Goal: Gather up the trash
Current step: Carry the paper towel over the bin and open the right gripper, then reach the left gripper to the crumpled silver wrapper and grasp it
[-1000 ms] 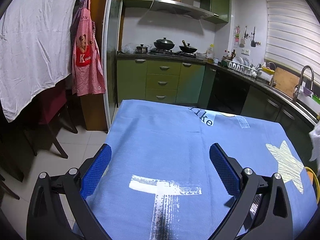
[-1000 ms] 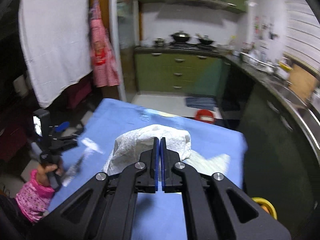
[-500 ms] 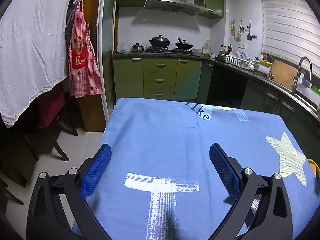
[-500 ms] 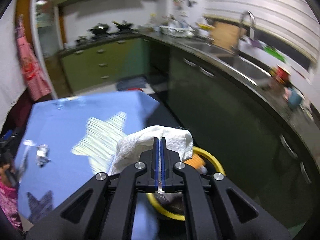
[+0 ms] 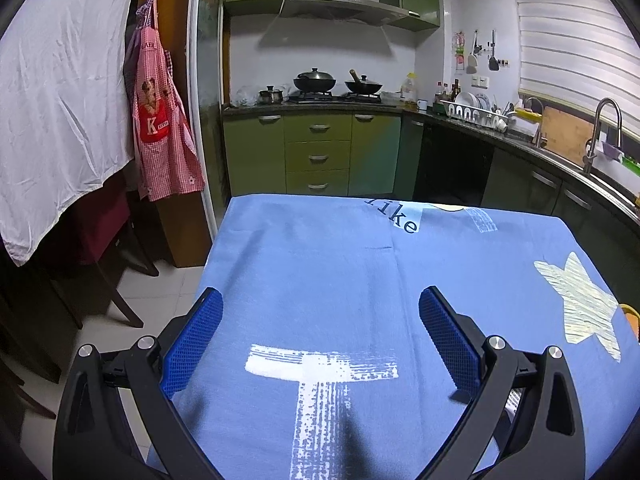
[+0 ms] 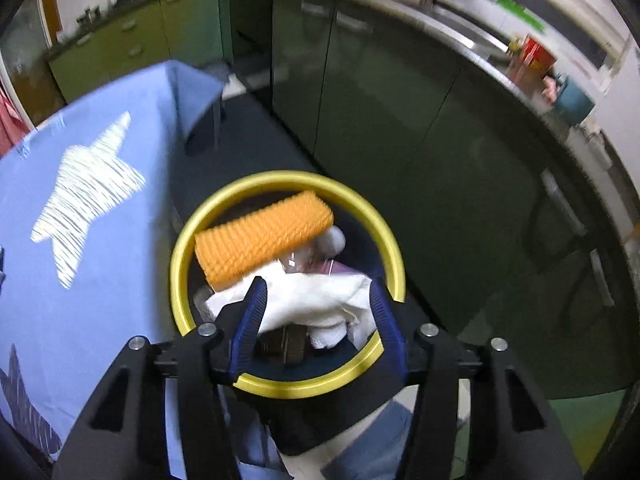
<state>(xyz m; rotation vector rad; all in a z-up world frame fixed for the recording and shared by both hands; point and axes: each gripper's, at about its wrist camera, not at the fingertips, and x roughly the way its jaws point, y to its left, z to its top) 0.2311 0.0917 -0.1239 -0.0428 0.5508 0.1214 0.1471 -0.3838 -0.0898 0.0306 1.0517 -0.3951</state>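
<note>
In the right wrist view a trash bin with a yellow rim [image 6: 384, 232] stands on the floor beside the table. Inside it lie an orange ridged sponge [image 6: 262, 236], a crumpled white tissue [image 6: 316, 304] and other scraps. My right gripper [image 6: 316, 304] is open above the bin, jaws wide on either side of the tissue, which lies loose between them. My left gripper [image 5: 320, 320] is open and empty, low over the blue tablecloth [image 5: 320, 264]. The bin's rim [image 5: 632, 312] peeks in at the right edge of the left wrist view.
The blue cloth with white star [image 6: 86, 196] covers the table [image 6: 48, 300] left of the bin. Dark green cabinets [image 6: 420, 112] and a sink counter [image 6: 472, 36] run along the right. A red apron [image 5: 160, 120] and a white sheet [image 5: 60, 92] hang at the left, with chair legs [image 5: 120, 304] beneath.
My right gripper swung from over the table to above the bin, then opened and let go of the white tissue. The left gripper has hardly moved.
</note>
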